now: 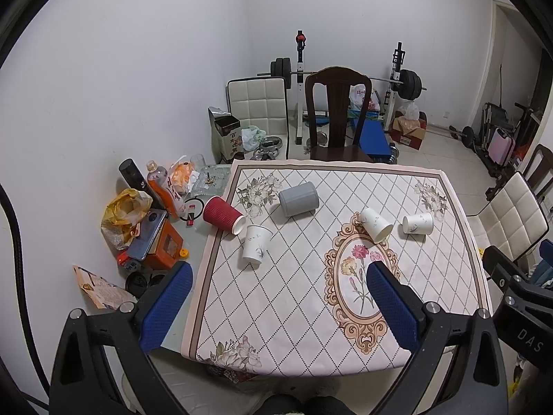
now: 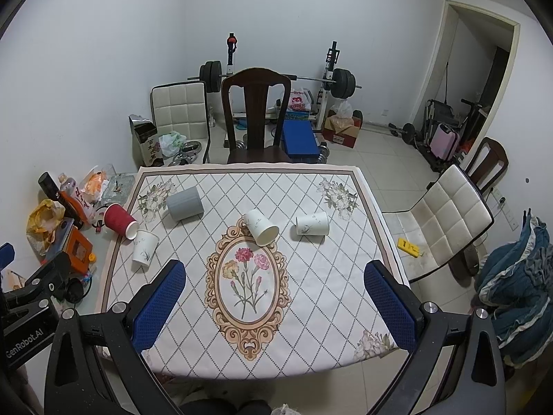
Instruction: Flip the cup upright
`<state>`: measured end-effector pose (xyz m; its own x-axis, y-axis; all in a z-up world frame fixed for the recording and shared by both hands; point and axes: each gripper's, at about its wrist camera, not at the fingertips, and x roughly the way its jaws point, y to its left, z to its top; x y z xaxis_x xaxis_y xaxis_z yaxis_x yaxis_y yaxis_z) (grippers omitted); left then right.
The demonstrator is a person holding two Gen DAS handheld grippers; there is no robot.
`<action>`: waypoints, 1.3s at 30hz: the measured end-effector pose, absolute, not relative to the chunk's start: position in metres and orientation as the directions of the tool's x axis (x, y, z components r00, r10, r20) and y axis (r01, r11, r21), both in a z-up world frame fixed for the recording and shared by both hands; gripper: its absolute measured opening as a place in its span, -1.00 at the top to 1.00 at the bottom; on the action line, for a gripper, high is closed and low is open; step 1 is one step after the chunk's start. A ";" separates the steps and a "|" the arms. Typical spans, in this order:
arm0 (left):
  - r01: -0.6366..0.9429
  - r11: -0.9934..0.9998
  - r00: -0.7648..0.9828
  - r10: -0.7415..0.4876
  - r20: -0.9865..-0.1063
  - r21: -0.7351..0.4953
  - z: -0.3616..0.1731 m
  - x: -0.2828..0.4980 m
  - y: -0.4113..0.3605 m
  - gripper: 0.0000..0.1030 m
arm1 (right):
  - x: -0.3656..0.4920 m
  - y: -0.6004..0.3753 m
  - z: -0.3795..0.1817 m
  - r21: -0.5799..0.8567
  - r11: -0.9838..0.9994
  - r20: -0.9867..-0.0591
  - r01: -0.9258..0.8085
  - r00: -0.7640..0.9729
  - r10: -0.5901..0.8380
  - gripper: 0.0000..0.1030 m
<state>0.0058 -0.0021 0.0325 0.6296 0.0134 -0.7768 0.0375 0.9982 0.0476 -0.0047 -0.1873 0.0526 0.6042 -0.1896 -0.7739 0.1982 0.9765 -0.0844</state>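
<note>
So far nothing is being held: both the left gripper (image 1: 280, 302) and the right gripper (image 2: 274, 302) hang over the near edge of the table (image 2: 311, 352) with their blue jaws spread wide and nothing between them. Five cups sit on the flowered cloth. The red cup (image 2: 119, 221) lies on its side at the far left, the grey cup (image 2: 184, 203) lies beside it, and two white cups lie tipped over near the middle and right: the middle cup (image 2: 261, 227) with its mouth toward us, the right cup (image 2: 312, 224) with its mouth to the right. The white cup at the left (image 2: 145, 247) seems to stand wide end up, so it may already be right.

To do this well, I'd say pick one lying cup, come in low across its body with the jaws either side, close gently so the paper doesn't crush, then tilt it onto its base.

The left view shows the clutter (image 1: 145, 221) beside the table more fully; the right view alone shows the doorway (image 2: 480, 79) and blue bundle (image 2: 515, 290).
</note>
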 end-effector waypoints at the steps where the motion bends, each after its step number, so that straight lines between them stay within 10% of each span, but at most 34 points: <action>1: 0.037 0.998 0.631 0.013 -0.776 0.047 0.032 0.005 -0.002 -1.00 | -0.005 -0.188 0.052 -0.083 0.977 -0.775 0.198 0.603 -0.188 -1.00; 39: -0.067 0.990 0.559 0.139 -0.817 0.123 -0.042 0.040 -0.006 -1.00 | 0.037 -0.201 -0.013 -0.035 0.994 -0.858 0.101 0.507 -0.082 -1.00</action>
